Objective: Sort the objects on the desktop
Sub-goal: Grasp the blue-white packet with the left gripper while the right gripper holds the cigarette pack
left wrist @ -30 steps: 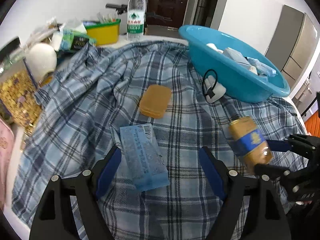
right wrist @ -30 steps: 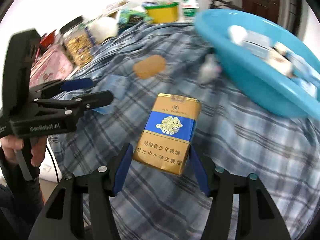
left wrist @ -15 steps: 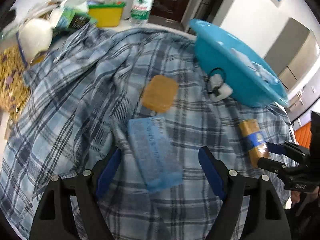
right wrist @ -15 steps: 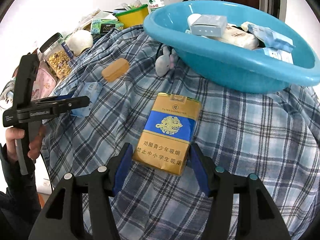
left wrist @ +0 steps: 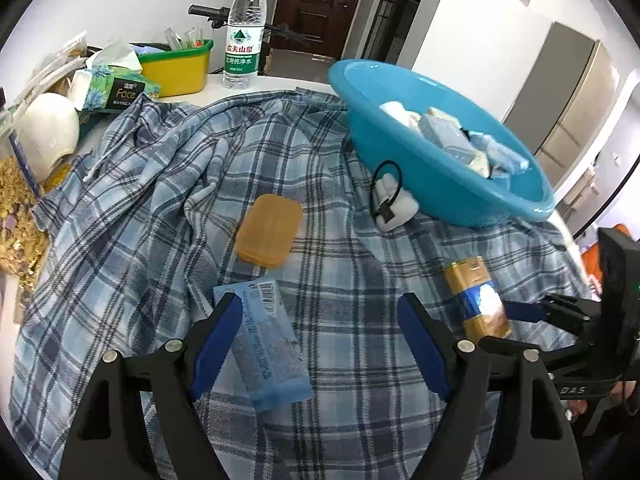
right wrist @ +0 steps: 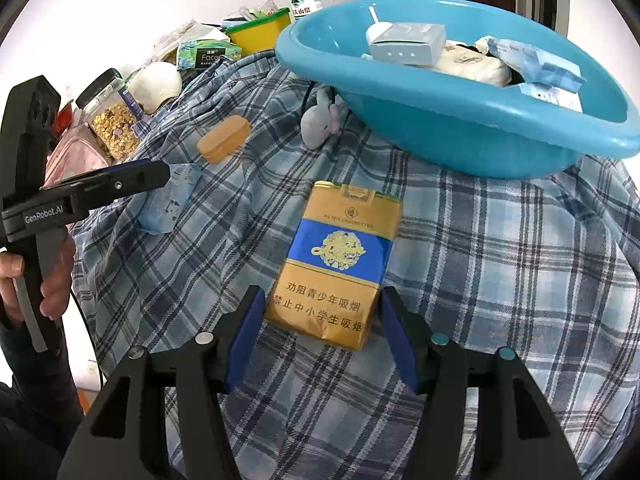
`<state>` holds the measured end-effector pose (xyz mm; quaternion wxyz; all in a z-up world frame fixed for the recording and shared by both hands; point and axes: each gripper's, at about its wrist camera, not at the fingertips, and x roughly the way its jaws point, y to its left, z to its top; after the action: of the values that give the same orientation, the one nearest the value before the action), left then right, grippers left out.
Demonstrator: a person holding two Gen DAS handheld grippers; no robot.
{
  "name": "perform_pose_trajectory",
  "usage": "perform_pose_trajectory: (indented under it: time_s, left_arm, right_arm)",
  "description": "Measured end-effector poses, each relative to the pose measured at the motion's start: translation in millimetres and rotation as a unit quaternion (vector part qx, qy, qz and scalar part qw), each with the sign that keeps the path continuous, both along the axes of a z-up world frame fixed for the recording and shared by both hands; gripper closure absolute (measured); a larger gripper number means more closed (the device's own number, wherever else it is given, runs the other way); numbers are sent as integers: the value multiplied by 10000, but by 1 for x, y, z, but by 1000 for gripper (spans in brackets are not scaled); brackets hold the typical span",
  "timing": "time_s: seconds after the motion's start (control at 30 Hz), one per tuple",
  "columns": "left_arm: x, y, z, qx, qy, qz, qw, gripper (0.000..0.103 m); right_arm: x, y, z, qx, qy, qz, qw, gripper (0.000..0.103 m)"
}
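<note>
My right gripper (right wrist: 320, 320) is shut on a gold and blue cigarette pack (right wrist: 336, 260) and holds it above the plaid cloth, in front of the blue basin (right wrist: 460, 120). The pack also shows in the left wrist view (left wrist: 478, 300). My left gripper (left wrist: 320, 340) is open and empty, low over a light blue tissue packet (left wrist: 264, 336) that lies by its left finger. An orange soap-like case (left wrist: 269, 235) and a small white plush with a black loop (left wrist: 394, 202) lie on the cloth. The basin (left wrist: 440, 168) holds several packets.
A water bottle (left wrist: 244, 32), a yellow bin (left wrist: 176, 66), a tissue box (left wrist: 116, 88), a white round object (left wrist: 48, 136) and a jar of cereal (right wrist: 110, 124) stand along the far and left edges. The plaid cloth (left wrist: 160, 200) is wrinkled at the left.
My right gripper with the cigarette pack has moved closer to the basin. My left gripper has come lower over the tissue packet, still open.
</note>
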<state>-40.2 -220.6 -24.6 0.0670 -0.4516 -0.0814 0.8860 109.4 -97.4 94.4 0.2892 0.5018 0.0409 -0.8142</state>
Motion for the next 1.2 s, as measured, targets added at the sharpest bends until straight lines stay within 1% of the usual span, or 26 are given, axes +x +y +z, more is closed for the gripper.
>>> perform_pose_trajectory:
  time_s: [0.07,0.17,0.33,0.4,0.43,0.47,0.5,0.53,0.57,0.73,0.8,1.0,1.1,1.2]
  left_arm:
    - [-4,-2,-6,-92,-132,97,9998,21]
    - [-7,-11,-18,23,-361,267,9990,21]
    - [-11,-15,-33,-13,-630,327,9975,21]
    - [-11,-14,-36,-62,-612,338,9975,23]
    - [-11,-13,-35,-127,-583,344,9976,32]
    - [-12,-11,-34,-186,-590,345,9975,49]
    - [-12,-10,-34,-207,-596,366,9973,59]
    - [-13,-10,-33,-209,-596,380,9973,64]
    - [-13,-9,-32,-220,-560,390,9974,66]
    - [-10,3,-25,-487,-413,324,9974,67]
    - [-5,10,-19,-598,-285,322,9973,68]
    - [5,32,-4,-536,93,321,9980,68]
    - [6,48,-3,-596,217,287,9976,68]
    - [4,58,-3,-443,261,368,9980,68]
  right_arm:
    - [0,0,0,-5,-2,0,10000,45]
    - [0,1,-1,-2,9,0,10000,45]
    - [-2,4,0,33,53,-47,10000,45]
    - [-1,4,1,104,129,-55,9998,45]
    - [-1,4,2,165,190,-54,9997,45]
    - [0,3,2,239,257,-50,9994,45]
    - [1,3,2,308,316,-52,9990,45]
    - [2,4,3,357,363,-62,9987,45]
    - [2,5,3,376,392,-77,9985,45]
    - [-1,12,2,384,412,-140,9983,45]
    - [-3,16,1,348,382,-176,9985,45]
    - [-8,19,-3,413,372,-277,9981,44]
    - [-12,12,-6,597,583,-322,9960,41]
    - [-14,6,-12,820,780,-304,9931,43]
